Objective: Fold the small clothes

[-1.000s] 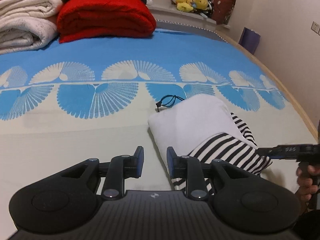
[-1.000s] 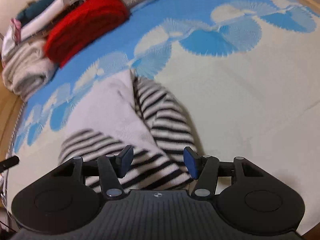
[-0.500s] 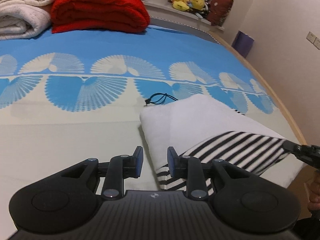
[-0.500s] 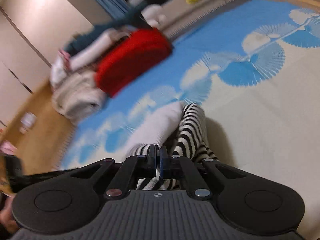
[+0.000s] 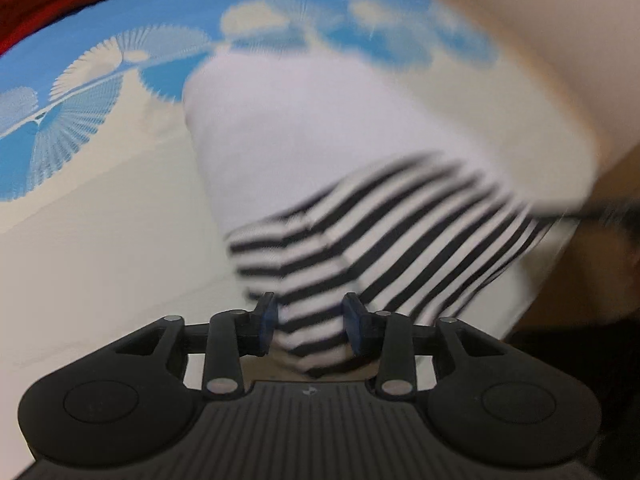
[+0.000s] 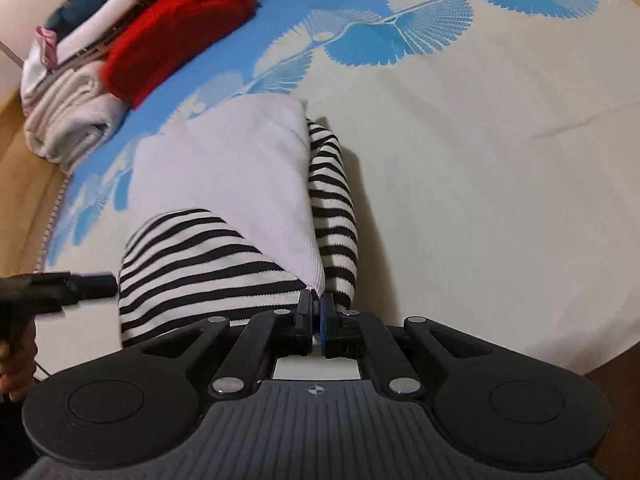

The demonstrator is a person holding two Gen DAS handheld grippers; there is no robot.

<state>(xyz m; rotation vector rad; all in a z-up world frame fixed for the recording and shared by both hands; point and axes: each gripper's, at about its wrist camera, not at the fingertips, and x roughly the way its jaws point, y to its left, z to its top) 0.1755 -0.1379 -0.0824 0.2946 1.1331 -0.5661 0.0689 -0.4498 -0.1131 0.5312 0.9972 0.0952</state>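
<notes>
A small white garment with black-and-white striped sleeves [image 5: 320,152] lies folded on the bed [image 5: 100,220]; it also shows in the right wrist view [image 6: 224,184]. My left gripper [image 5: 311,330] is open, its fingers on either side of the striped near corner. My right gripper [image 6: 316,320] is shut on the garment's near edge where white body and striped sleeve meet. The left gripper's tip [image 6: 88,284] shows at the left of the right wrist view, beside the striped sleeve. The left wrist view is motion-blurred.
A red folded blanket [image 6: 180,28] and a pile of white and cream folded linens [image 6: 72,116] sit at the bed's far end. The bed's wooden edge [image 6: 24,184] runs along the left. The bedsheet [image 6: 500,160] spreads to the right.
My left gripper has moved forward and down so the striped corner now lies between its open fingers. My right gripper, open a second ago, stays shut on the garment's edge.
</notes>
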